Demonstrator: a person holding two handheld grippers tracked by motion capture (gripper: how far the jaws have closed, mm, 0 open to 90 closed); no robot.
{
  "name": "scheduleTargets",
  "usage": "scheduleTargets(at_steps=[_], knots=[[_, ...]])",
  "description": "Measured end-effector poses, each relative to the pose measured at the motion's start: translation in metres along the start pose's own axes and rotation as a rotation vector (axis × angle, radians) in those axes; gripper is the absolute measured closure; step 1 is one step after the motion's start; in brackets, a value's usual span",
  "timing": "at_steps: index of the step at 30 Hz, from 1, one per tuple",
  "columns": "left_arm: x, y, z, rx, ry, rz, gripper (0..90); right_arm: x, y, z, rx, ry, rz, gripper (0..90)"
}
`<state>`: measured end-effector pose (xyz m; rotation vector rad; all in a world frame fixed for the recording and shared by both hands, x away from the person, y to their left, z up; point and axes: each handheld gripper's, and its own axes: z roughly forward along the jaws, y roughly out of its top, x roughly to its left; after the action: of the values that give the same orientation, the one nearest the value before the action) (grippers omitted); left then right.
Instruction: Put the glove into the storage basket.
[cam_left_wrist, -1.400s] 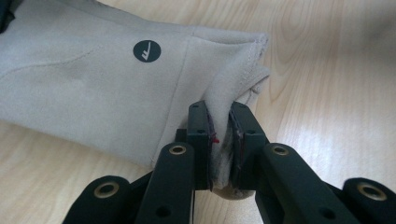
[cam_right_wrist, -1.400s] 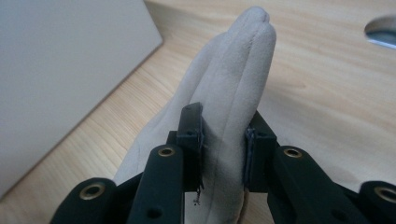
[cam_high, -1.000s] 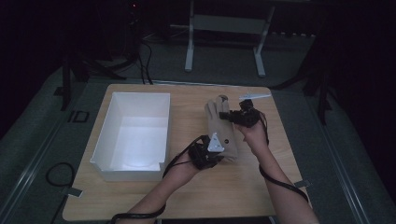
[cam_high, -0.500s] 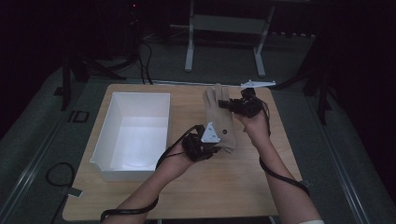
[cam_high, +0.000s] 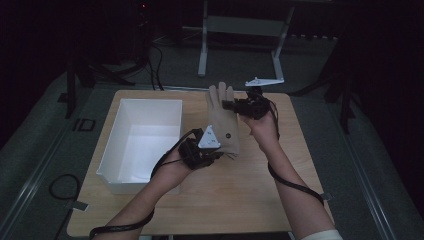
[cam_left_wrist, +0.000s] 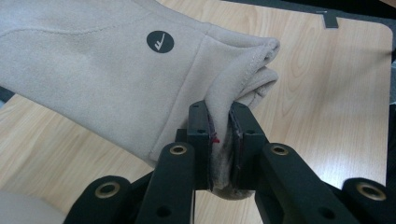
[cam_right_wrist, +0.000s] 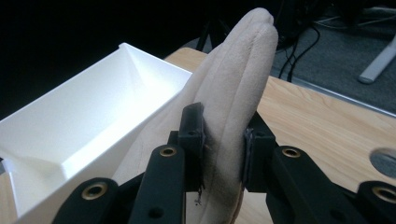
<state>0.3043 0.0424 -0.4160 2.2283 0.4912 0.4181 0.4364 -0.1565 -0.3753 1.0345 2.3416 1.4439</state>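
The glove was held above the table, right of the bin, its long axis running near to far, fingertips pointing away. Its cuff was pinched by the left gripper, its fingers by the right gripper.

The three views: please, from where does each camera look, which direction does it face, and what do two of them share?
High view: above the person's side, facing forward and down on the table; both forearms, left gripper, right gripper.
Left gripper view: rides the left gripper, along its jaws clamping the glove cuff.
Right gripper view: rides the right gripper, jaws on the glove's fingers, facing the white box.
Shared: every view shows the glove; high and right gripper views share the box.
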Motion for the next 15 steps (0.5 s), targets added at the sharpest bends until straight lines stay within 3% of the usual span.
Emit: scheduleTargets(at_steps=[11,12,15], knots=[[0.013,-0.019,-0.032,0.009,0.048,-0.019,81.4,0.028,0.020,0.027,0.002,0.043,-0.029,74.0],[0.017,-0.027,-0.041,0.013,0.059,-0.027,81.4,0.038,0.025,0.035,0.002,0.050,-0.039,74.0],[0.020,-0.033,-0.046,0.023,0.068,-0.035,81.4,0.046,0.029,0.042,0.006,0.058,-0.054,74.0]])
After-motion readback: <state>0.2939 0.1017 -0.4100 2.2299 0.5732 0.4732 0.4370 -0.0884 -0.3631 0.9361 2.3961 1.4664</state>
